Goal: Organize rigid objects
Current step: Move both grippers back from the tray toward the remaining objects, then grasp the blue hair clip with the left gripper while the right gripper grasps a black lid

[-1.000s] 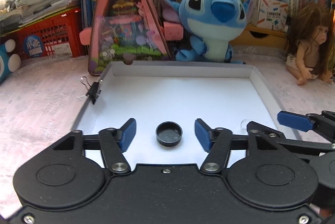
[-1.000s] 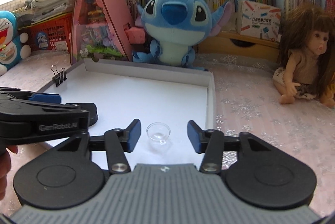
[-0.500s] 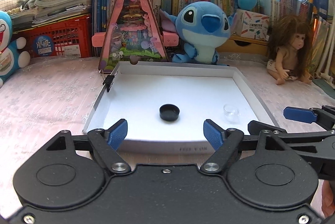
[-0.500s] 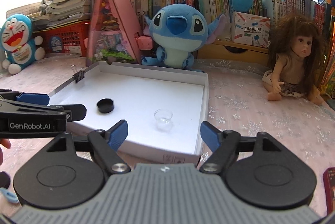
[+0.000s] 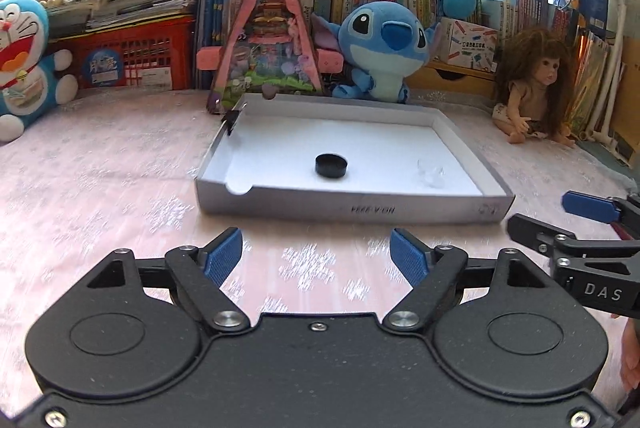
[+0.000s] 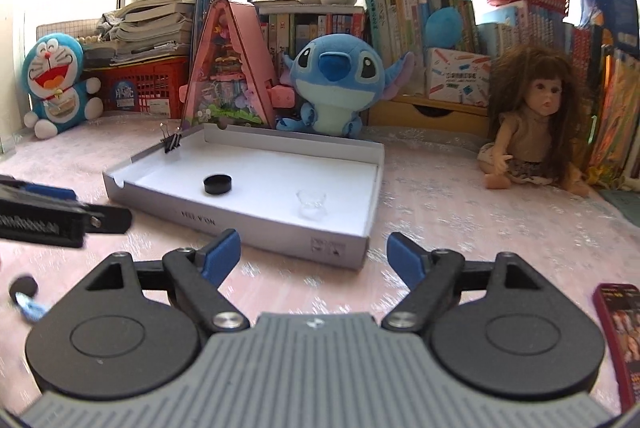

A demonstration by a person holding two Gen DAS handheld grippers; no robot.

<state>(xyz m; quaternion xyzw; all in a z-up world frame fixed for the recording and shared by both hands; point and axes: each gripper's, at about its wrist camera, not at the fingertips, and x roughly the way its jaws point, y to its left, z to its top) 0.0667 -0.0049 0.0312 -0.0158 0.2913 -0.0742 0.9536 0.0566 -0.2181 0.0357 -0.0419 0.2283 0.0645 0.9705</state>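
Note:
A white shallow box (image 5: 352,208) (image 6: 256,224) lies on the pink tablecloth. A black round cap (image 5: 331,164) (image 6: 218,184) and a small clear cup (image 5: 430,174) (image 6: 311,203) lie inside it. A black binder clip (image 5: 231,119) (image 6: 171,142) is clipped on the box's left wall. My left gripper (image 5: 316,260) is open and empty, in front of the box. My right gripper (image 6: 314,254) is open and empty, near the box's front right corner.
A pink triangular toy house (image 5: 266,40), a blue Stitch plush (image 5: 382,52), a doll (image 5: 536,88) and a Doraemon plush (image 5: 24,56) stand behind and beside the box. A small black object (image 6: 23,286) and a red phone-like item (image 6: 620,332) lie on the cloth near me.
Both grippers have drawn back from inside the box, leaving the black cap and the clear cup in it. Both now hover in front of the box and have opened wider.

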